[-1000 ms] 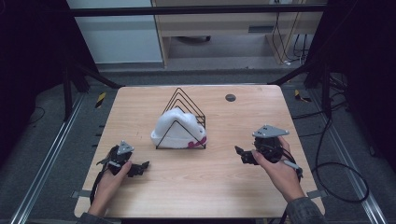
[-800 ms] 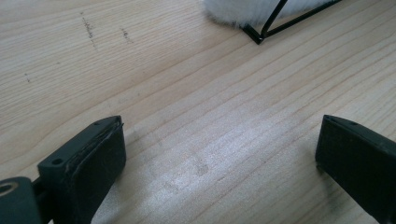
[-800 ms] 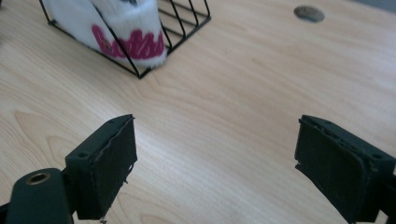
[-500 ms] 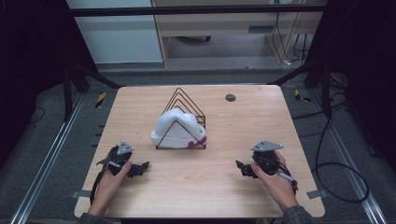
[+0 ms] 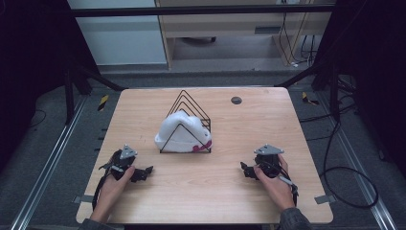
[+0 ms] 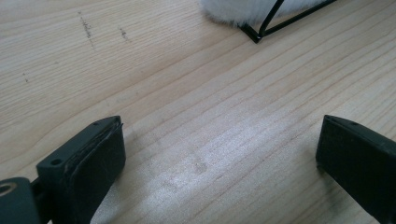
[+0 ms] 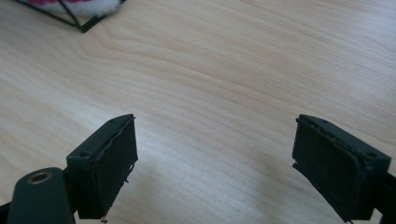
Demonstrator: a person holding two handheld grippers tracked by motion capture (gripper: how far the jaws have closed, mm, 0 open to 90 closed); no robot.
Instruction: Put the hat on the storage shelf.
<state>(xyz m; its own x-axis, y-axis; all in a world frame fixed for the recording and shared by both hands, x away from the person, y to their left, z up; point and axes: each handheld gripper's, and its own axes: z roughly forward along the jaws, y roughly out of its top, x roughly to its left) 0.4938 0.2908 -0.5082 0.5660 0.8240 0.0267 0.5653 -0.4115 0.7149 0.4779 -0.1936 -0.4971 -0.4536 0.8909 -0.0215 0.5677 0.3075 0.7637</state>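
A black wire rack [image 5: 189, 122] of triangular loops stands at the middle of the wooden table [image 5: 268, 120]. A white fluffy item [image 5: 179, 133] with a pink patch sits inside the rack. My left gripper [image 5: 143, 172] rests low on the table at the front left, open, with nothing between its jaws. My right gripper [image 5: 245, 170] rests at the front right, also open and empty. In the left gripper view the rack's corner [image 6: 257, 33] and white fluff [image 6: 233, 11] lie ahead, beyond the left gripper [image 6: 219, 154]. The right gripper view has the rack corner [image 7: 84, 24] at its top left, past the right gripper [image 7: 215, 158].
A small dark round disc [image 5: 236, 100] lies near the table's far edge. Black frame bars [image 5: 201, 9] surround the table, and cables [image 5: 344, 172] trail on the floor to the right. Bare wood lies between the two grippers.
My right gripper has come down and back toward the front right of the table and now rests low. The left gripper has not moved.
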